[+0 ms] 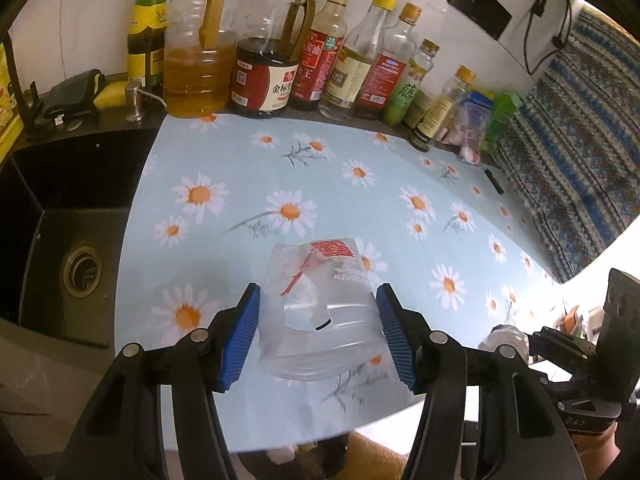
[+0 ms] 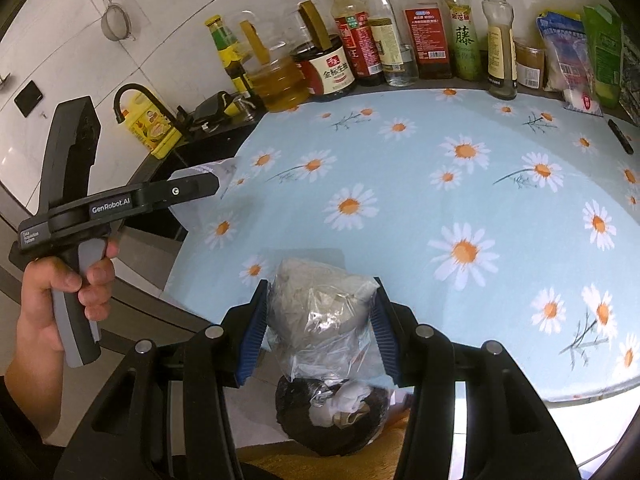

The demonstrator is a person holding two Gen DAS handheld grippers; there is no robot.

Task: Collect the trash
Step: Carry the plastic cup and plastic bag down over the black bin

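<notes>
A flat clear plastic bag point(image 1: 320, 312) with red print sits between the blue pads of my left gripper point(image 1: 318, 332), above the daisy-print counter point(image 1: 288, 184). The pads point(image 1: 240, 340) touch its sides. My right gripper point(image 2: 318, 328) is shut on a crumpled clear plastic bag point(image 2: 320, 312) holding grey stuff, held over the counter's front edge. Below it a black-lined trash bin point(image 2: 332, 412) holds other waste. The left gripper also shows in the right wrist view point(image 2: 196, 186), with the clear bag point(image 2: 220, 170) in its tip.
A row of oil and sauce bottles point(image 1: 280, 60) lines the back wall. A black sink point(image 1: 68, 240) lies left of the counter. Packets point(image 2: 568, 60) stand at the back right. A black pen point(image 2: 620, 136) lies on the cloth. A patterned cloth point(image 1: 580, 140) hangs right.
</notes>
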